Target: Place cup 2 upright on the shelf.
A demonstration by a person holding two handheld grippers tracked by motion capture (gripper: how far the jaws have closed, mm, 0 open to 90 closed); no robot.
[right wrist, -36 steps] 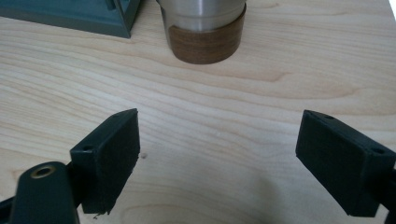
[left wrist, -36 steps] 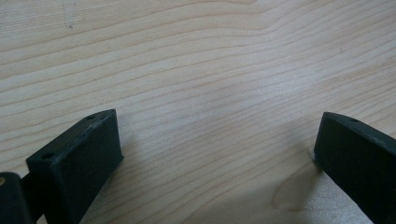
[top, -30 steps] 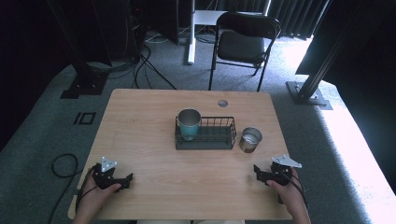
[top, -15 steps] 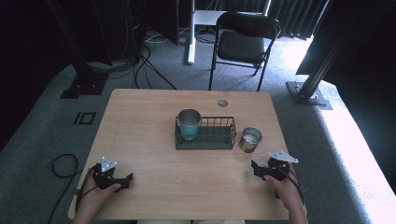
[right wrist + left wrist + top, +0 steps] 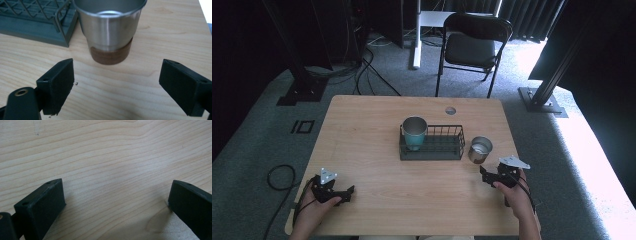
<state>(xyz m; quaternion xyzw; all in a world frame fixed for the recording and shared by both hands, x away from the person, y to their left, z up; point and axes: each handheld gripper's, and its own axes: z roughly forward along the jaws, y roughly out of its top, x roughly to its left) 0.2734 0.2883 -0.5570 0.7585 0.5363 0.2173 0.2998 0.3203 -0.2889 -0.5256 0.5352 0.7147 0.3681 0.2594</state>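
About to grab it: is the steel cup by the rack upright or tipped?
Upright. The steel cup stands on its brown base beside the rack, rim up, ahead of the open right gripper.

Daylight enters from the right, blowing out the floor (image 5: pixel 597 165) there; room behind is dark. Table (image 5: pixel 362 130) evenly lit, soft shadows. Gripper views slightly soft close up.

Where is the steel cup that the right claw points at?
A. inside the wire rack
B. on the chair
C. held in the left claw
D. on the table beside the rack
D: the steel cup stands on the table just outside the wire rack, ahead of the open right claw.
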